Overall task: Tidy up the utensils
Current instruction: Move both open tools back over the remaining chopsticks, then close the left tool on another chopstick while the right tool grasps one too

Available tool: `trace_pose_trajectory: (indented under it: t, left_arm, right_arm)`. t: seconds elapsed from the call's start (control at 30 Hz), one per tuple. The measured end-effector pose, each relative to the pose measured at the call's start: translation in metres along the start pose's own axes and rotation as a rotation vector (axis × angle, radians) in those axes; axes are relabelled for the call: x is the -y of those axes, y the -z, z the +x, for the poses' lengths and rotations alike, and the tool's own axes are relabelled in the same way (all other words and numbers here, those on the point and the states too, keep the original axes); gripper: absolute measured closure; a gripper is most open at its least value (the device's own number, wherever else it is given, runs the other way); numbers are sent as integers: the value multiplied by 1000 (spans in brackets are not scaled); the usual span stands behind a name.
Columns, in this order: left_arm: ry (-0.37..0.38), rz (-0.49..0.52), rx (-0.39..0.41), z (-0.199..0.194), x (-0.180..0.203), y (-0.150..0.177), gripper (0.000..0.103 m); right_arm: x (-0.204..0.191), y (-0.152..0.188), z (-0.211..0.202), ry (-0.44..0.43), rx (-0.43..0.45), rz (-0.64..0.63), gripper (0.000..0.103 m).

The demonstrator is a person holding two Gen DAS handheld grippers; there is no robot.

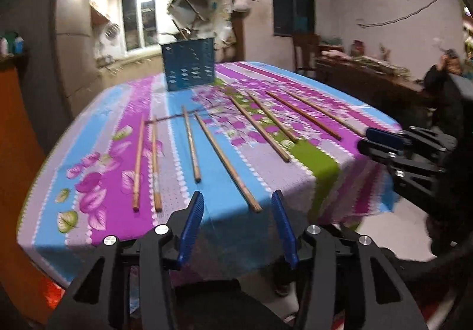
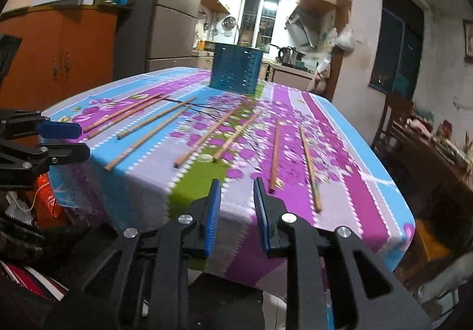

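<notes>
Eight chopsticks [image 1: 227,161] spread flat on a floral cloth [image 1: 207,229], all on the near side of a blue basket [image 1: 189,65] standing upright at the cloth's far end. Fanned out from the basket in loose pairs, tips pointing roughly toward it, none touching it, none inside it so far as visible.

From the left wrist view: left gripper [image 1: 238,201] hanging over the near cloth edge, well apart from the basket, jaws released and wide, nothing between the blue pads [image 1: 192,229]. End of one long chopstick lying just below and between the pad tips, not pinched. Two chopsticks [image 1: 146,163] off to the left of it, side by side, nearly touching. Right gripper [image 1: 375,139] seen at the right edge of the cloth, beside the outermost chopstick.

From the right wrist view: right gripper [image 2: 236,185] also at the near cloth edge, far from the basket [image 2: 236,68], jaws released with a narrower gap, holding nothing. Two chopsticks [image 2: 292,158] just right of its tips, apart from each other. Left gripper [image 2: 62,139] at the left cloth edge, beside the leftmost chopsticks. Orange cabinet [image 2: 68,55] left of the basket, behind the table.
</notes>
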State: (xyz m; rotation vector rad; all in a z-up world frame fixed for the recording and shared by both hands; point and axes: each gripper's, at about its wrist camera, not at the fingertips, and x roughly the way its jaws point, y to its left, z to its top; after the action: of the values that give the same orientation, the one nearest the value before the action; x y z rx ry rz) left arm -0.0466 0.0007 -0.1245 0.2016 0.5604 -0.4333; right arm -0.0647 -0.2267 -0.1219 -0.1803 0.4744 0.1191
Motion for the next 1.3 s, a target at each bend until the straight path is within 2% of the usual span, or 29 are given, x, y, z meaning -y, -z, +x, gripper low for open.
trace_pose_trajectory:
  t: [0.13,0.23,0.37,0.4,0.5,0.73,0.8,0.87,1.1,1.3]
  left_arm:
    - [-23,7,-11,11,16,0,54]
    - [-105,-16,-23,22,22,2,58]
    - [-147,-29,-16,27,26,3,77]
    - [-153,-33,-22,30,27,3,79]
    - [-183,-60,-57,39,26,5,80]
    - [-210,-66,-41,39,33,7,80]
    - [-215,-64,-38,39,33,8,90]
    - [-212,-63,-38,38,32,8,94]
    - [-219,-65,7,31,24,5,95]
    - [-250,-66,74,19,15,4,95]
  right_arm:
    - [4,6,9,-26,-10,-1,80]
    - [2,7,11,-56,6,-10,80]
    - [-2,6,15,-91,23,-20,80]
    - [-3,6,16,-94,30,-25,80]
    - [-3,5,17,-106,43,-25,80]
    - [-4,6,22,-124,33,-28,80]
    - [-7,6,24,-117,41,-32,80]
    - [-8,3,26,-108,44,-18,80]
    - [-13,-12,34,-57,65,6,80]
    - [7,-9,35,66,43,50,80]
